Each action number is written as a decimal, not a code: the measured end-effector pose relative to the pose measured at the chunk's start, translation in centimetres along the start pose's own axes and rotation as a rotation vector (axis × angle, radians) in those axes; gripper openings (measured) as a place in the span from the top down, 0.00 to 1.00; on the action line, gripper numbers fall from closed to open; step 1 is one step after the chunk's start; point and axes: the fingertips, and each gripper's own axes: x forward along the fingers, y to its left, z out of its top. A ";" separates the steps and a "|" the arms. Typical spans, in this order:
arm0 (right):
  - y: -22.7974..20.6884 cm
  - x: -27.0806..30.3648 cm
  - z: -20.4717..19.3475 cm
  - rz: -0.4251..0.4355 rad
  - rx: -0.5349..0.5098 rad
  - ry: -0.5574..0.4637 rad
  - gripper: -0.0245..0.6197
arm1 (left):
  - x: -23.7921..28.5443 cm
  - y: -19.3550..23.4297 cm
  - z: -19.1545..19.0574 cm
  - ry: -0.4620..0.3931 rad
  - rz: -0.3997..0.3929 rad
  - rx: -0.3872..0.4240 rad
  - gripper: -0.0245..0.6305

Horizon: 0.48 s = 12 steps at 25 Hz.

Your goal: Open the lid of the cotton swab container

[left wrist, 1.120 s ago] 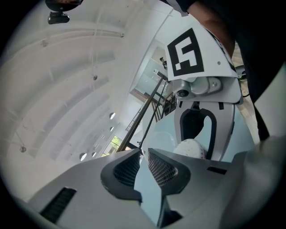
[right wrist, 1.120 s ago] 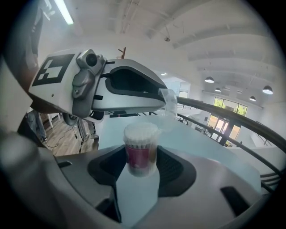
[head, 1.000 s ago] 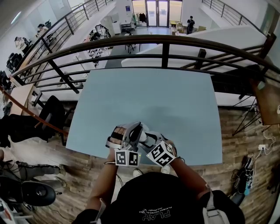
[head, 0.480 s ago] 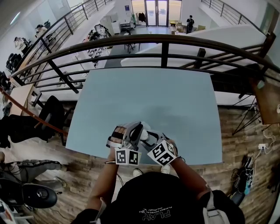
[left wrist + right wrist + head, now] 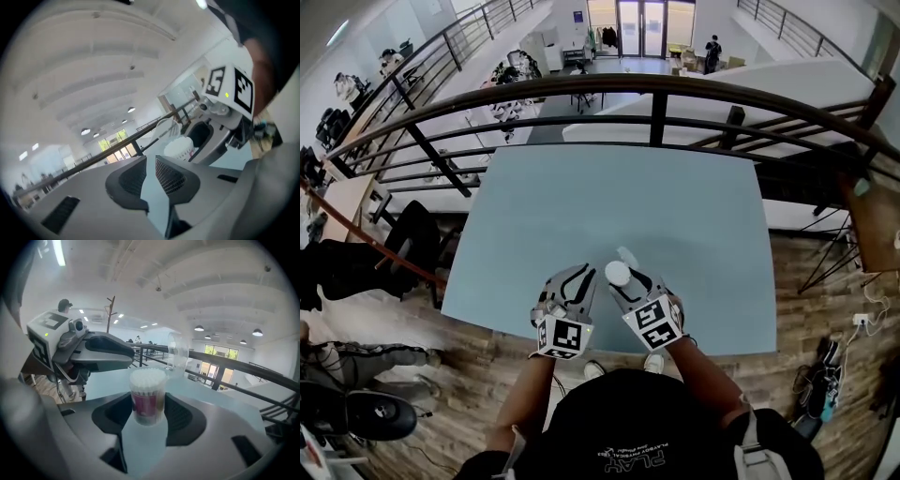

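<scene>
Near the front edge of the pale blue bench (image 5: 609,197), the person holds the two claws side by side. The right claw (image 5: 624,284) grips the tub (image 5: 148,397), with one pad on each side of it. The tub stands upright between the pads. Its top is full of white swab tips (image 5: 147,376) (they look like a small round cloud). The clear lid (image 5: 178,354) is flipped open and stands up at the far rim of the tub. Whether the tub rests on the bench or hangs just above it is hard to tell.

The left claw (image 5: 150,161) is just beside the right one and does not touch the tub. Its jaws are narrow, with only a thin gap, and nothing sits between them. From its own view, the tub and the open lid show a little way ahead, inside the right claw. Each claw has a black and white cube (image 5: 562,337) near the person's hand. A dark rail (image 5: 656,89) runs past the far edge of the bench.
</scene>
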 end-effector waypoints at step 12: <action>-3.3 -1.5 1.9 -0.143 0.092 -0.141 0.60 | -1.2 2.4 -3.4 -0.019 0.059 -0.531 0.85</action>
